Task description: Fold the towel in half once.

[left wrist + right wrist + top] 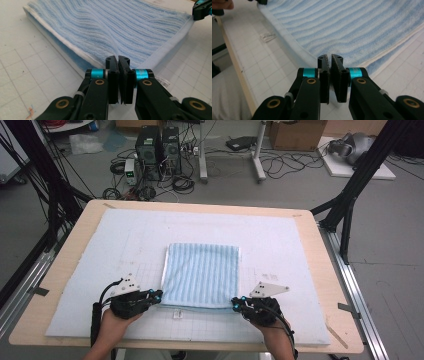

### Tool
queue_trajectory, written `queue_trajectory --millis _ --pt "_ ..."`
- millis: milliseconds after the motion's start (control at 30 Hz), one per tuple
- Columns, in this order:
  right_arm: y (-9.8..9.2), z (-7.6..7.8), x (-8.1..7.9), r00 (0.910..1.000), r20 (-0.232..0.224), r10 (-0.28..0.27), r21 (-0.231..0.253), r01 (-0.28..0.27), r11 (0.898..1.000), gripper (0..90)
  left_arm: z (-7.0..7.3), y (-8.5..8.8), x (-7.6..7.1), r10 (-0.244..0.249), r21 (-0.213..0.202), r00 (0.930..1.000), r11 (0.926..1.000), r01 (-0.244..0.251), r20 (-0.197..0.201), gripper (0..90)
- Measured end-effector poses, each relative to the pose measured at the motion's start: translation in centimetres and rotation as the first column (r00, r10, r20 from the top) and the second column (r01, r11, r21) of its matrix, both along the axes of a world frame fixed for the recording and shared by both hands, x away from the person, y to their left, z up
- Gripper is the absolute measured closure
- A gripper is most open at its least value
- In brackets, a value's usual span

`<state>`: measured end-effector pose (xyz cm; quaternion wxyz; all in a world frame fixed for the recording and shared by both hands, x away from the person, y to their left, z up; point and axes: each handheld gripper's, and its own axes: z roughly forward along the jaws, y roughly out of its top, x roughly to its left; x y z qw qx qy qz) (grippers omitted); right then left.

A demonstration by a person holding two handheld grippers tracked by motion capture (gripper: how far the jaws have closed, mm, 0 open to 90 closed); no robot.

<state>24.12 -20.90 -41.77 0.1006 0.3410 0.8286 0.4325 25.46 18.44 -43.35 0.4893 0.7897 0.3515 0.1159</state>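
Note:
A folded light blue striped towel lies flat in the middle of the white gridded mat. My left gripper is at the towel's near left corner, its jaws pressed together where the white hem runs in between them. My right gripper is at the near right corner, shut on that corner in the same way. In the left gripper view the right gripper shows at the far end of the hem. A small white label lies on the mat by the near edge.
The mat covers a wooden table with a bare rim all round. Black frame struts stand at the right and left sides. Computer towers and cables are on the floor behind.

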Motion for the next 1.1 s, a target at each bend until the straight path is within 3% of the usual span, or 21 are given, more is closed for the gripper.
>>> queue_trajectory --millis 100,133,200,233,333,433,567,667,833,933,1033,1100 --pt "0.0 -0.6 -0.1 1.0 -0.006 -0.006 -0.033 0.006 0.999 83.7 -0.7 -0.4 0.1 -0.002 0.033 0.9993 0.9995 0.003 -0.037 80.5" --pt "-0.1 -0.8 -0.1 0.9997 -0.019 -0.014 -0.046 0.013 0.999 83.1 -0.8 -0.5 0.2 0.015 0.038 0.9991 0.9992 -0.014 -0.04 72.1" --pt "-0.2 -1.1 0.1 0.9992 -0.036 -0.015 -0.049 0.014 0.999 80.0 -0.6 -0.5 0.3 0.034 0.039 0.9991 0.9987 -0.033 -0.025 67.4" --pt "-0.3 -1.1 0.2 0.9992 -0.032 -0.025 -0.047 0.023 0.999 75.8 -0.5 -0.4 0.3 0.048 0.036 0.9988 0.9983 -0.047 -0.014 62.0" --pt "-0.7 -0.6 0.4 0.9984 -0.019 -0.054 0.002 0.054 0.999 69.3 0.1 0.1 0.6 0.07 0.007 0.9975 0.9975 -0.07 0.011 60.6" --pt "-0.5 -0.5 0.8 0.9988 0.009 -0.048 0.025 0.047 0.999 71.2 0.3 0.3 1.0 0.068 -0.014 0.9974 0.9976 -0.068 0.022 60.4" --pt "0.6 -1.6 1.7 0.9998 -0.019 -0.005 -0.032 0.004 0.999 75.3 0.5 0.3 1.8 0.057 -0.029 0.9978 0.998 -0.056 0.035 60.7" --pt "0.8 -2.3 2.0 0.9991 -0.041 0.011 -0.104 -0.015 0.994 75.4 0.7 0.3 2.5 0.056 -0.038 0.9979 0.9978 -0.055 0.033 61.1" --pt "0.2 -2.3 2.0 0.9985 -0.045 0.032 -0.133 -0.038 0.99 74.8 0.7 0.4 4.2 0.068 -0.05 0.9974 0.9965 -0.067 0.023 61.2" --pt "-0.2 -2.1 2.2 0.997 -0.063 0.045 -0.1 -0.051 0.994 69.8 0.8 0.3 5.6 0.066 -0.056 0.9976 0.9964 -0.065 0.023 61.8" --pt "-0.9 -1.4 2.9 0.9992 -0.024 0.031 -0.016 -0.032 0.999 68.5 0.8 -0.2 7.0 0.059 -0.055 0.9979 0.9968 -0.058 0.026 66.1" --pt "-1.5 -1.1 3.6 1.0 0.003 0.006 0.01 -0.006 1.0 68.5 0.8 -0.8 8.3 0.049 -0.043 0.9981 0.9979 -0.047 0.038 69.6"
